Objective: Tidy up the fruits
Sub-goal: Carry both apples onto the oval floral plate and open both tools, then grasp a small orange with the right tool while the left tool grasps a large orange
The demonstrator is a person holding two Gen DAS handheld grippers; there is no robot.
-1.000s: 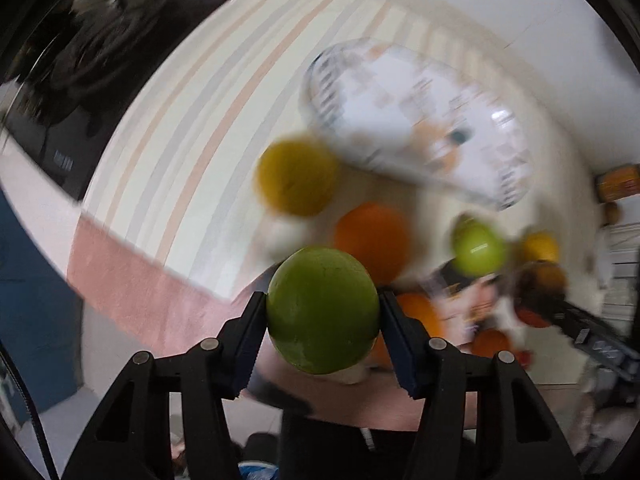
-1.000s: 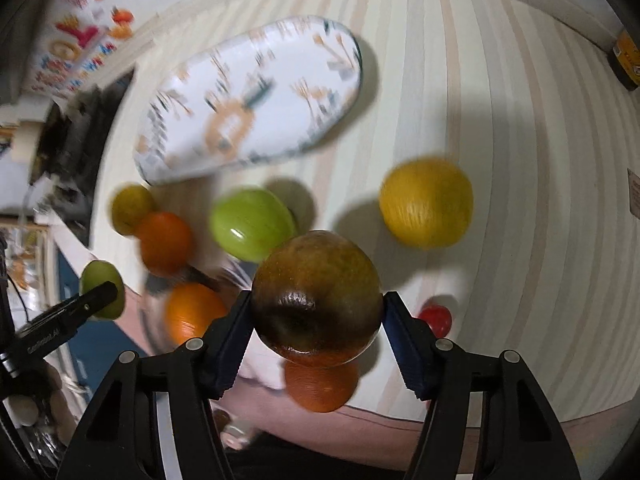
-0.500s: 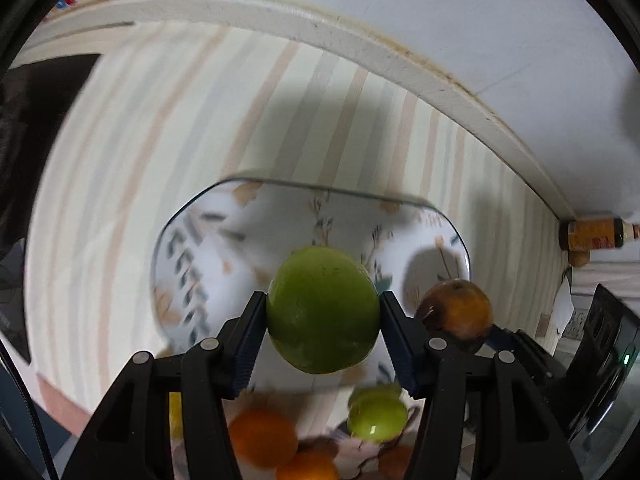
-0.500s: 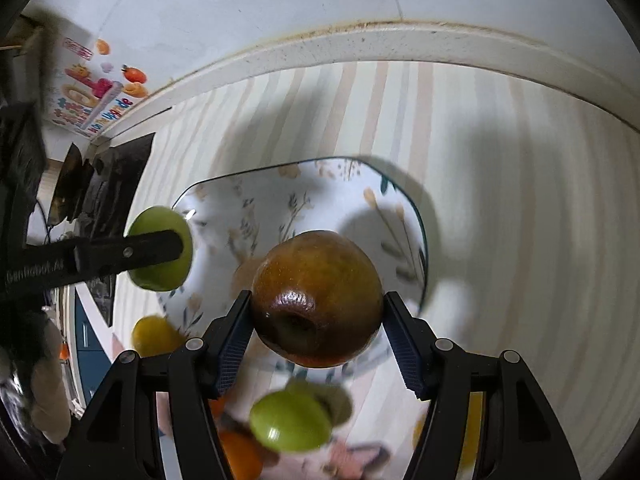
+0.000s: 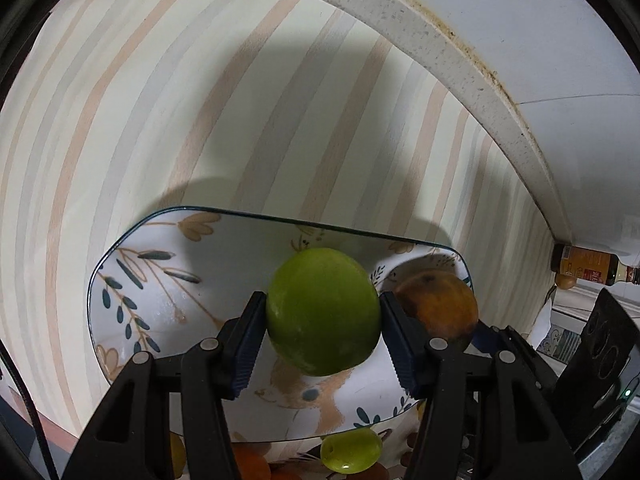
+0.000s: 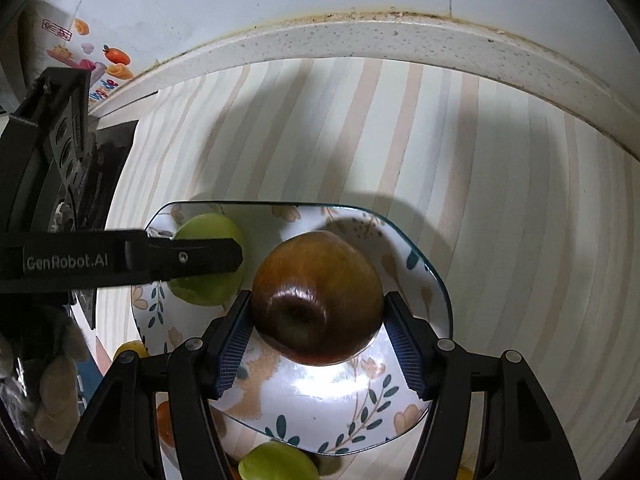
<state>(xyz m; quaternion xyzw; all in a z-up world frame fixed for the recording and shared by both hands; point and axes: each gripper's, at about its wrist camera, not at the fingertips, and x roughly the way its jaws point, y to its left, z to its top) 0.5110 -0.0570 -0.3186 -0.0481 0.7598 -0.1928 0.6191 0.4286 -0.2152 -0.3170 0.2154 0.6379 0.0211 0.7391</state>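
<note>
Left gripper clamping green apple, right gripper – jaws just easing wider – cradling brown apple, both hovering over floral plate.

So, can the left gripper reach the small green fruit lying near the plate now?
Probably not: the left gripper is shut on a green apple, so the small green fruit beside the plate must wait.

Striped tablecloth; brown bottle, perhaps sauce; fruit stickers.
</note>
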